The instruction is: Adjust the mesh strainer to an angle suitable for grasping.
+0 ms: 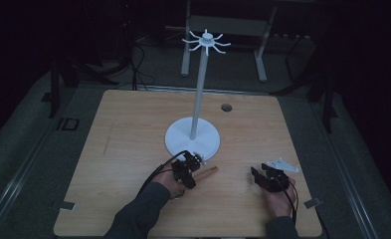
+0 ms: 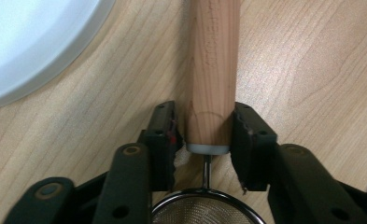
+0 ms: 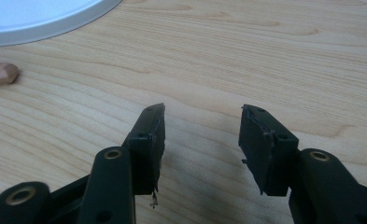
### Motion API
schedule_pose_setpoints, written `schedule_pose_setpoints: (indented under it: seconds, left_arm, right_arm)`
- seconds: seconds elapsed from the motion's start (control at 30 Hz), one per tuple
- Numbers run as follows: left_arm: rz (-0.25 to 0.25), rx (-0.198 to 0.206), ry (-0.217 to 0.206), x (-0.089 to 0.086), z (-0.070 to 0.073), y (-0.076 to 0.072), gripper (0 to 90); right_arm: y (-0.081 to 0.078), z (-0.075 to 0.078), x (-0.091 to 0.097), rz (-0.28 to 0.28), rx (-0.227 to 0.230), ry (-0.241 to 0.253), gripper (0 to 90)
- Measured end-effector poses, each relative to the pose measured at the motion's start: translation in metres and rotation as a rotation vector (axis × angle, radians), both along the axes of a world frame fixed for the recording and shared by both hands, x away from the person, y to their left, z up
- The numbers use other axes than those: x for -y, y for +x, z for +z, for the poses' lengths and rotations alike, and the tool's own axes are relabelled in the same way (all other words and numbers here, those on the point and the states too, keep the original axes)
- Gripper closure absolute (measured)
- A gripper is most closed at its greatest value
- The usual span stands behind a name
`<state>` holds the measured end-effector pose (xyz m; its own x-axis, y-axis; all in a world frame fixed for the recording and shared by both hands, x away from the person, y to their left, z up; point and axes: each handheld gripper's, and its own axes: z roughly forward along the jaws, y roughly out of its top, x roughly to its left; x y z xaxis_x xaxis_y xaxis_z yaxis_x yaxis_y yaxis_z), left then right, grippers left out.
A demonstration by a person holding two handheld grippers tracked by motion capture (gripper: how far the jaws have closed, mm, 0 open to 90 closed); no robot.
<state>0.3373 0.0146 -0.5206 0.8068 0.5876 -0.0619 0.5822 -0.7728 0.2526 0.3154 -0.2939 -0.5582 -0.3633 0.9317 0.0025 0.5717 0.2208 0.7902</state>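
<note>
A pale wooden surface (image 1: 133, 149) carries a white stand (image 1: 193, 139) with a round flat base, a tall thin pole and a ring of curved hooks at the top. The stand sits near the middle of the surface, and a small dark round hole (image 1: 226, 107) lies in the surface behind it, toward the far right.

Just in front of the stand's base, the left gripper (image 1: 190, 167) is down at the surface, held by a hand in a dark sleeve (image 1: 138, 211). A wooden handle (image 1: 206, 172) lies flat on the surface, reaching out to the right of this gripper. In the left gripper view the jaws sit on either side of the wooden handle (image 2: 212, 70) at its lower end: the right jaw touches the wood, while a thin gap shows at the left one, so they are closed around the handle with a grip that looks light. Below the handle's end a grey collar and a thin metal stem lead to a round mesh strainer bowl (image 2: 202, 212) between the gripper's arms. The white base's rim (image 2: 31, 51) shows at the upper left there.

The right gripper (image 1: 259, 175) rests near the front right of the surface, well apart from the handle. In the right gripper view its jaws (image 3: 202, 140) stand parted over bare wood with nothing between them, and the handle's rounded tip (image 3: 1, 74) shows at the far left.
</note>
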Motion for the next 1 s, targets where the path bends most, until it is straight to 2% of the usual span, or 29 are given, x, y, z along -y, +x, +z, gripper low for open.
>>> schedule_pose_setpoints:
  seconds: [0.1,0.53,0.9,1.0]
  left_arm:
    - [0.003,0.013,0.010,-0.001,0.001,0.000,68.7]
    - [0.012,0.026,0.000,-0.004,0.002,0.001,69.4]
    - [0.058,0.067,-0.063,-0.011,0.011,0.002,69.4]
    - [0.072,0.082,-0.086,-0.014,0.015,0.002,69.4]
  right_arm:
    - [0.000,0.000,0.000,0.000,0.000,0.000,50.4]
    - [0.001,0.000,0.000,0.000,0.003,-0.002,50.5]
    - [0.001,0.000,0.000,0.001,0.005,-0.002,50.3]
    - [0.001,0.000,0.000,0.007,0.005,-0.001,52.7]
